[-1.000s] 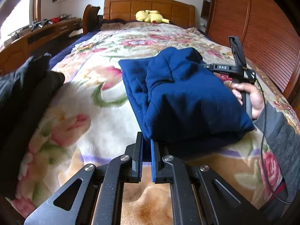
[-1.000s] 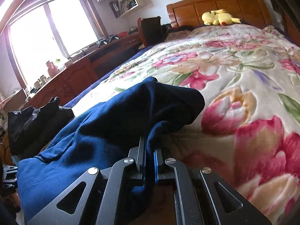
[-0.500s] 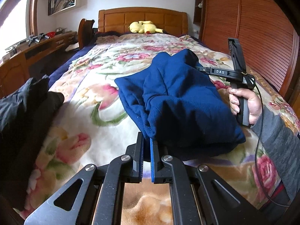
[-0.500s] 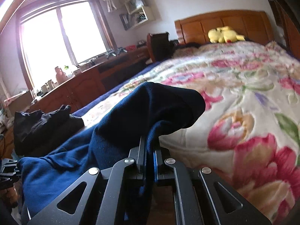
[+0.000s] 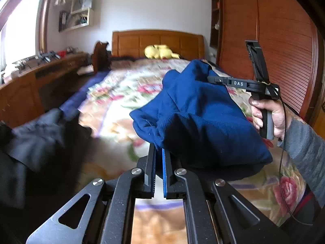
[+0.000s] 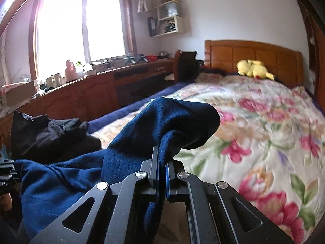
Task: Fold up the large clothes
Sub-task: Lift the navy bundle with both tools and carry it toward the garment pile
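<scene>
- Left wrist view: my left claw (image 5: pixel 159 152) pinches the near edge of the blue garment (image 5: pixel 203 118), jaws pressed together on the cloth.
- The garment hangs bunched between both claws, above the floral bedspread (image 5: pixel 121 93).
- Far right: my right hand (image 5: pixel 268 113) grips the handle of the right claw (image 5: pixel 210 78), its tip buried in the garment's far corner.
- Near left: dark clothes (image 5: pixel 34 142) heaped at the bed edge.
- Right wrist view: right claw (image 6: pixel 162 158) clamped on a fold of the blue garment (image 6: pixel 162 122), which trails away to the near left.
- Yellow plush toy (image 6: pixel 254 70) lies far off, by the wooden headboard (image 6: pixel 254 50).
- Dark clothes (image 6: pixel 46 132) sit left of the garment.
</scene>
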`<state>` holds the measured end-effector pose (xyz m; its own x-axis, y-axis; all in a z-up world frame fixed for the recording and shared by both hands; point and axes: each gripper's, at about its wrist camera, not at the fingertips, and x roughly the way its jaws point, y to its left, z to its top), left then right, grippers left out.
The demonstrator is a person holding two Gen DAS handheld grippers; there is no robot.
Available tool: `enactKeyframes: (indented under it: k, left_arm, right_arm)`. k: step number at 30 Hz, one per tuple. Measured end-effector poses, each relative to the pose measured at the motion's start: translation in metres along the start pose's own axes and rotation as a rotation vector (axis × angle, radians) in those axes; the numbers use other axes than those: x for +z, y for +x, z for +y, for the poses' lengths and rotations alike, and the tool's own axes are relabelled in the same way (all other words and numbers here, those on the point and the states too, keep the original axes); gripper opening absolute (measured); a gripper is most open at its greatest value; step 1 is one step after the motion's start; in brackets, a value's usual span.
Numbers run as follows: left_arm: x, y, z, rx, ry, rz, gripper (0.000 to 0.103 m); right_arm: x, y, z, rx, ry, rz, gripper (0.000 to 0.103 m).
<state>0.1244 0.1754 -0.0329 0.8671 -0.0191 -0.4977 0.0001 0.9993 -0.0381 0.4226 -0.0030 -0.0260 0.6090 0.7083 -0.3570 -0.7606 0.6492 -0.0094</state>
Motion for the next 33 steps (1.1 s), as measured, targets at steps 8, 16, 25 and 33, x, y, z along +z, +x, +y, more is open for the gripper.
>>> enactKeyframes:
  k: [8, 16, 25, 33]
  left_arm:
    - [0.030, -0.071, 0.106, 0.165, -0.033, -0.082, 0.006]
    - [0.045, -0.152, 0.222, 0.491, -0.027, -0.096, 0.006]
    - [-0.027, -0.140, 0.297, 0.612, -0.191, 0.079, 0.007]
    - [-0.029, -0.169, 0.282, 0.534, -0.221, 0.000, 0.037]
  right_arm:
    - [0.075, 0.023, 0.116, 0.077, -0.129, -0.042, 0.003]
    - [0.132, 0.069, 0.253, 0.180, -0.200, -0.078, 0.003]
    - [0.047, 0.164, 0.320, 0.216, -0.262, 0.258, 0.011]
    - [0.064, 0.097, 0.296, 0.225, -0.216, 0.202, 0.020]
